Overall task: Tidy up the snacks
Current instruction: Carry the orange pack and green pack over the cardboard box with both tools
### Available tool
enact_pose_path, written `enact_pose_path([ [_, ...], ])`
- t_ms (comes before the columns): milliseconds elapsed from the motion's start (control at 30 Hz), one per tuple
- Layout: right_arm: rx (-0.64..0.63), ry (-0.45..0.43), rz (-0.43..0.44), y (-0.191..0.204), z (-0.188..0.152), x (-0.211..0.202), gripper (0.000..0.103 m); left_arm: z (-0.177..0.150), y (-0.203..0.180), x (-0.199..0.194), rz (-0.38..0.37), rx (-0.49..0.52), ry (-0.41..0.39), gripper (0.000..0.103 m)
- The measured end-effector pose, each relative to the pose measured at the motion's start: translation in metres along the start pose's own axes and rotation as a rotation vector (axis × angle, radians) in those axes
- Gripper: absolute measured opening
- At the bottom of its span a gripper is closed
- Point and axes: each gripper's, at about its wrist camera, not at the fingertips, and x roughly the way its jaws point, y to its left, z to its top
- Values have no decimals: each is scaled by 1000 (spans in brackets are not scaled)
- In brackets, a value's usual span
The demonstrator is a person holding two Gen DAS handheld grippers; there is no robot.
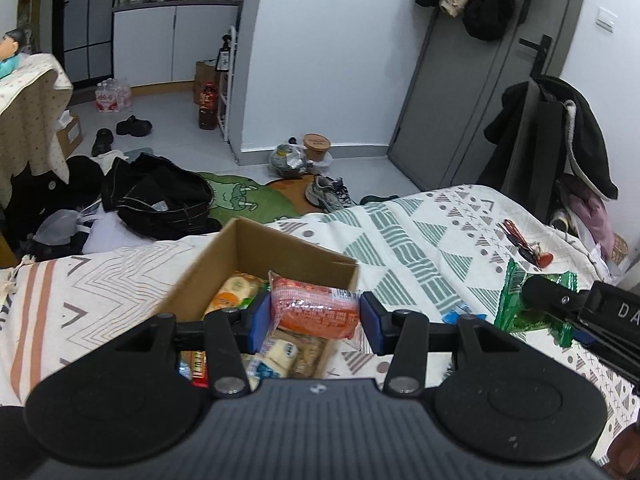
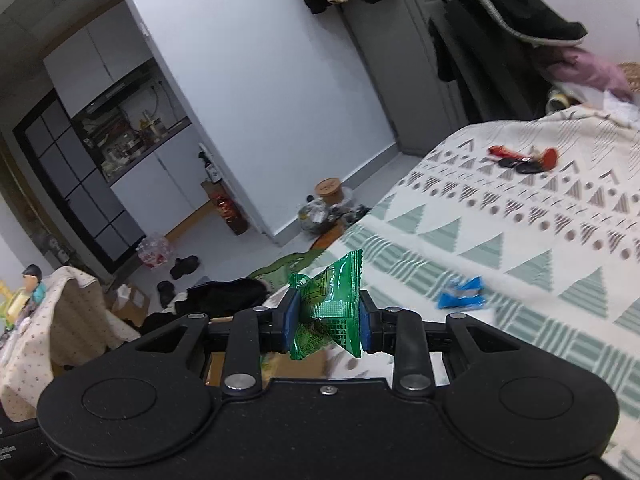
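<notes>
Item: open brown cardboard box (image 1: pixel 256 252), set on a bed covered by a cream blanket with green and grey triangle print (image 1: pixel 420 220); several wrapped snacks are already held inside.

Left gripper (image 1: pixel 314 316): an orange-red plastic-wrapped snack pack (image 1: pixel 314 308) is pinched between the blue pads, positioned over the box's near right corner. The tool is held level, pointed forward, slightly above the contents.

Right gripper (image 2: pixel 329 316): a crinkled green foil snack packet (image 2: pixel 330 308) is clamped between its pads. The tool is rolled to one side and raised above the blanket, just right of the box.

Remaining loose: a small blue-wrapped sweet (image 2: pixel 460 296) nearby on the blanket; a red wrapper (image 2: pixel 504 153) further off.

Handling note: the orange-red pack is best carried further over the box's open middle and lowered before release, lest it be caught on the wall. The green packet should be deposited afterwards, so that the two tools are not crowded.
</notes>
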Motion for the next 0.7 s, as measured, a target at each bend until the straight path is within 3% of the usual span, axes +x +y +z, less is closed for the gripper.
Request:
enact_pose_path([
  [700, -131, 104, 1, 44, -37, 40, 29, 1, 74, 25, 24, -112, 68, 47],
])
